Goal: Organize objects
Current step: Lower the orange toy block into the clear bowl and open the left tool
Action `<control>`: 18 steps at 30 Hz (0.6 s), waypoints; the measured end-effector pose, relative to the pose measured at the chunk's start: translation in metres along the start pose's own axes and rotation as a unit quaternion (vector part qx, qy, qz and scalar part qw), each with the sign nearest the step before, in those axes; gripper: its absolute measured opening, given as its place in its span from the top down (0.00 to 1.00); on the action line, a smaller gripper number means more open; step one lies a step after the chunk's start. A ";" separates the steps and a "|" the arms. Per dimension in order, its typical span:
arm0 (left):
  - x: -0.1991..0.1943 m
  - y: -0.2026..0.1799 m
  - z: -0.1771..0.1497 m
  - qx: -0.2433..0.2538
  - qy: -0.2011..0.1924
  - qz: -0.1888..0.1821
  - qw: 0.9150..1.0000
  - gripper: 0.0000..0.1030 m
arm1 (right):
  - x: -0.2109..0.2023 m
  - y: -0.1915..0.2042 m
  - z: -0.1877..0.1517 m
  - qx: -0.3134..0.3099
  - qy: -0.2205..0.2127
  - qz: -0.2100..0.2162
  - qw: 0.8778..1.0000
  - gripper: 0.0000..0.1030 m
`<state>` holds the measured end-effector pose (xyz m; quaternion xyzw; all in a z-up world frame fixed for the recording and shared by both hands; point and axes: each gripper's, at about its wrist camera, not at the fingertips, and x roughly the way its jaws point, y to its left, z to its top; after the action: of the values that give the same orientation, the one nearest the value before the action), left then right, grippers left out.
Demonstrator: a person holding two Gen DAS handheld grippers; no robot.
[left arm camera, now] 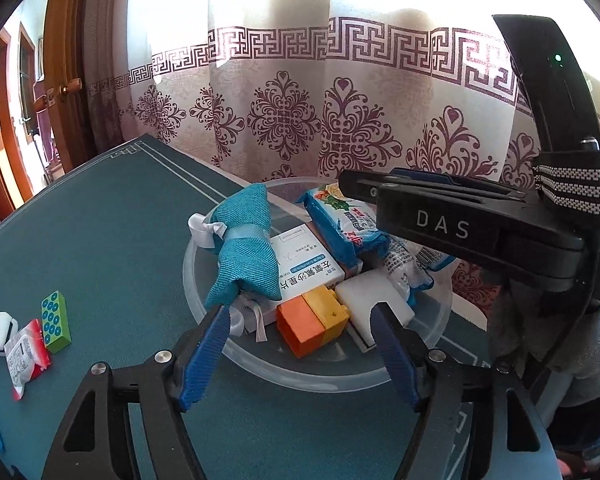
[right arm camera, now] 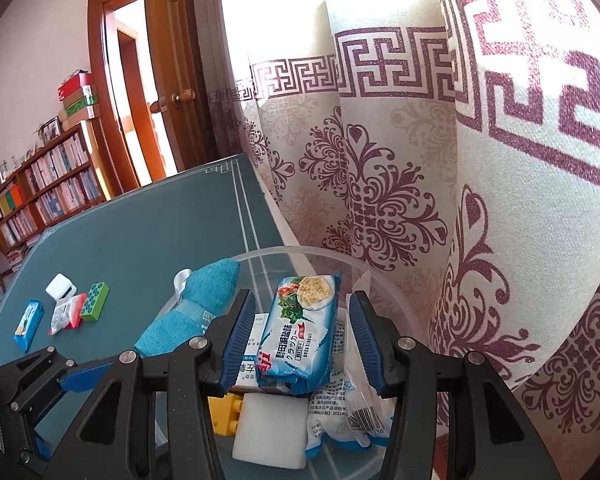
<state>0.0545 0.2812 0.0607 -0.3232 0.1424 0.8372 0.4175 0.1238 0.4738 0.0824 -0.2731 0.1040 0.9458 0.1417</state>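
We find the biscuit packet [right arm camera: 300, 336] lying lengthwise between the right gripper [right arm camera: 300, 344]'s open, empty jaws; the left gripper [left arm camera: 300, 354] gapes empty.

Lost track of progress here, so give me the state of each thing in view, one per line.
Clear tub: holding a pile of items.
Biscuit pack: in tub, on top, between open right gripper fingers, ungripped.
Teal pouch: against tub rim.
Green block: on table, outside tub.
Left gripper: open, empty.
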 end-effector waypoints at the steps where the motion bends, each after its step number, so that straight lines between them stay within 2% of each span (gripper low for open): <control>1: -0.001 0.001 -0.001 -0.001 0.000 0.003 1.000 0.26 | 0.000 0.000 0.000 0.000 -0.001 0.000 1.000 0.51; 5: 0.000 0.005 -0.004 -0.009 0.005 0.007 1.000 0.25 | -0.002 0.001 -0.001 0.001 -0.003 0.001 1.000 0.50; 12: -0.007 0.016 -0.004 -0.038 0.006 0.009 0.999 0.09 | 0.001 0.004 -0.003 -0.001 0.003 0.004 1.000 0.50; 15: -0.010 0.022 -0.004 -0.051 0.006 0.014 0.999 0.07 | 0.002 0.007 -0.004 -0.002 0.004 0.008 1.000 0.49; 18: -0.012 0.029 -0.005 -0.062 0.006 0.023 0.998 0.06 | 0.000 0.008 -0.004 0.002 0.003 0.015 1.000 0.41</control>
<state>0.0395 0.2536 0.0642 -0.3503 0.1003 0.8518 0.3764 0.1228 0.4648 0.0798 -0.2736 0.1106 0.9468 0.1283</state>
